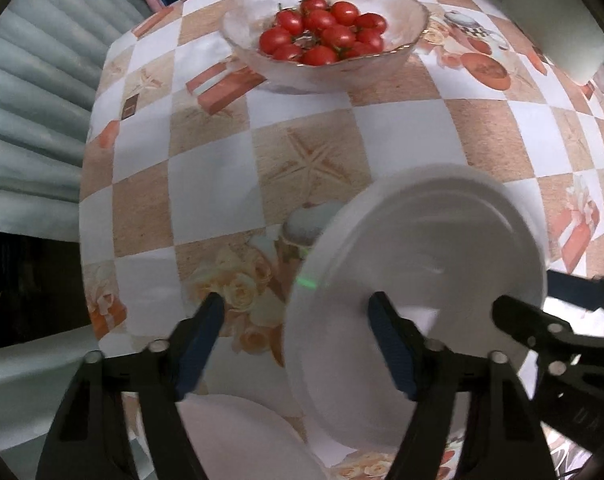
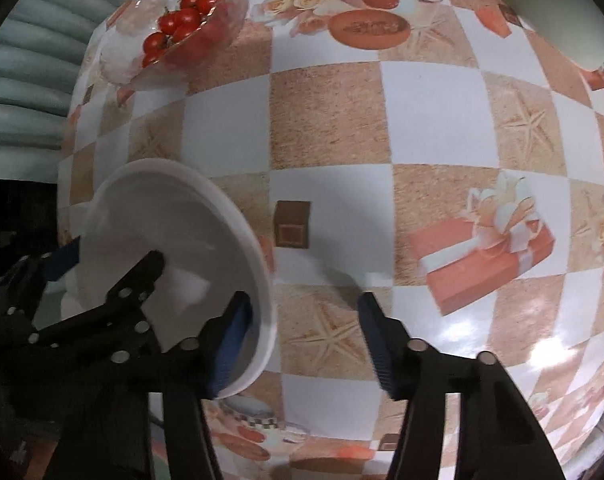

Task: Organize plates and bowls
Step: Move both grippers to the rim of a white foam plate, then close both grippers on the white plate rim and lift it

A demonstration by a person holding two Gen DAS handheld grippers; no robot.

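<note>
A white plate [image 1: 421, 280] is tilted up on edge above the checkered table; it also shows in the right wrist view [image 2: 174, 248]. My left gripper [image 1: 296, 306] is open, its right finger in front of the plate's underside. My right gripper [image 2: 303, 304] is open, its left finger at the plate's rim, not clamped on it. A second white plate [image 1: 238, 436] lies flat at the bottom, under my left gripper. A glass bowl of cherry tomatoes [image 1: 325, 28] stands at the far side; it also shows in the right wrist view [image 2: 182, 28].
The tablecloth [image 2: 381, 120] has beige and white squares with printed gifts and starfish. A pale grey object [image 1: 557, 28] stands at the far right. A ribbed grey-green surface [image 1: 30, 100] lies beyond the table's left edge.
</note>
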